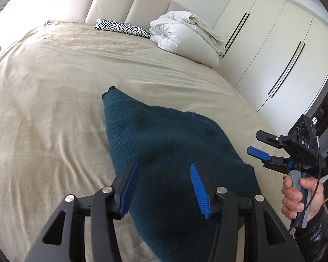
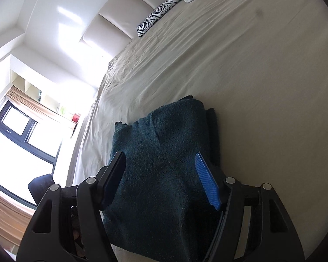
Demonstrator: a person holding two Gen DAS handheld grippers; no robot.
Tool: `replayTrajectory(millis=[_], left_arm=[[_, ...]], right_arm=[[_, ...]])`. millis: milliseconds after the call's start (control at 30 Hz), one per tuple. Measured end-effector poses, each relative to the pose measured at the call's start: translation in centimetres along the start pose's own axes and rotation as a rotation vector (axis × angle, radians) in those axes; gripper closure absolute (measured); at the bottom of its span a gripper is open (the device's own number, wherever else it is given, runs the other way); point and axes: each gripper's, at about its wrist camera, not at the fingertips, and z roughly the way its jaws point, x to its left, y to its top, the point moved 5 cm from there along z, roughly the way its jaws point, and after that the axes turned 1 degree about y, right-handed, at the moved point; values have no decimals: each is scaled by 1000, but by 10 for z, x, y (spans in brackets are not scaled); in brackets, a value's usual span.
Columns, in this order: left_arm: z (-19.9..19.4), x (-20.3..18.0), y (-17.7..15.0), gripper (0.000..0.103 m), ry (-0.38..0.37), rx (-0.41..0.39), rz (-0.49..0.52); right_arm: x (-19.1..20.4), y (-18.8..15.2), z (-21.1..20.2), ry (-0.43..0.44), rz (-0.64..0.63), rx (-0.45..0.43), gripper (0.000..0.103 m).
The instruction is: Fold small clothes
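A dark teal knitted sweater [image 1: 164, 144] lies partly folded on the beige bed sheet [image 1: 54, 109], one sleeve end pointing away. My left gripper [image 1: 163, 164] is open and empty, hovering just above the sweater's near part. My right gripper [image 1: 257, 143] shows at the right edge of the left wrist view, open, held in a hand beside the sweater. In the right wrist view the right gripper [image 2: 160, 156] is open above the folded sweater [image 2: 164, 152], holding nothing.
A zebra-print cushion [image 1: 122, 27] and a bundled white duvet [image 1: 185, 37] lie by the padded headboard [image 1: 131, 4]. White wardrobe doors [image 1: 273, 50] stand along the bed's right side. A window [image 2: 21, 142] is to the left in the right wrist view.
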Motion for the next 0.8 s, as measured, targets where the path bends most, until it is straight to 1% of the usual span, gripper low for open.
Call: replayTrajectory(millis=[33,133,167,200,233,267,300,367,400,433,467,500,533,567,600,667,733,800], left_arm=[[-7,-3,-5,51,-22,-4,12],[-20,-13,-25,51,-6,23,83],[-25,-15,-32,51,-6,22,85],[-28,-14,-36,51,12,25,73],[-32,-13,-39,51,46,16,61],[-36,-12,-40,51,53,0,51],[-38,-12,-42,50,41,-4,47],[-34,-8,-45,49,55,21,32],[-33,-4,-44,49,65,24,17],[-34,2,-41,49,58,20,-10],[-35,8,-37,46,45,14,-49],[-34,15,-33,35,36,13,-89],[-30,22,-29,30,30,21,-123],[-26,29,-25,28,30,33,-152],[-19,33,-22,28,23,51,-172],[-2,37,-16,28,-12,102,-205],[13,39,-13,28,0,142,-218],[28,40,-13,29,-7,193,-238]], right_arm=[[1,1,-6,5,-1,1,37],[8,-7,-19,29,-27,25,37],[9,-10,-21,11,-32,27,37],[8,-12,-22,-8,-25,29,37],[7,-17,-26,3,-14,32,37],[9,-20,-30,27,-5,29,37],[9,-22,-34,37,6,23,37],[8,-29,-37,35,19,17,37],[8,-30,-36,31,21,22,37],[5,-31,-34,14,28,28,37],[1,-30,-33,-14,35,30,37],[-3,-28,-35,-30,39,25,37],[-7,-25,-37,-34,43,13,37],[-12,-22,-38,-49,52,5,37],[-18,-20,-37,-64,66,10,37],[-26,-19,-26,-53,88,63,37],[-31,-21,-11,-62,84,121,37],[-34,-24,7,-66,73,181,37]])
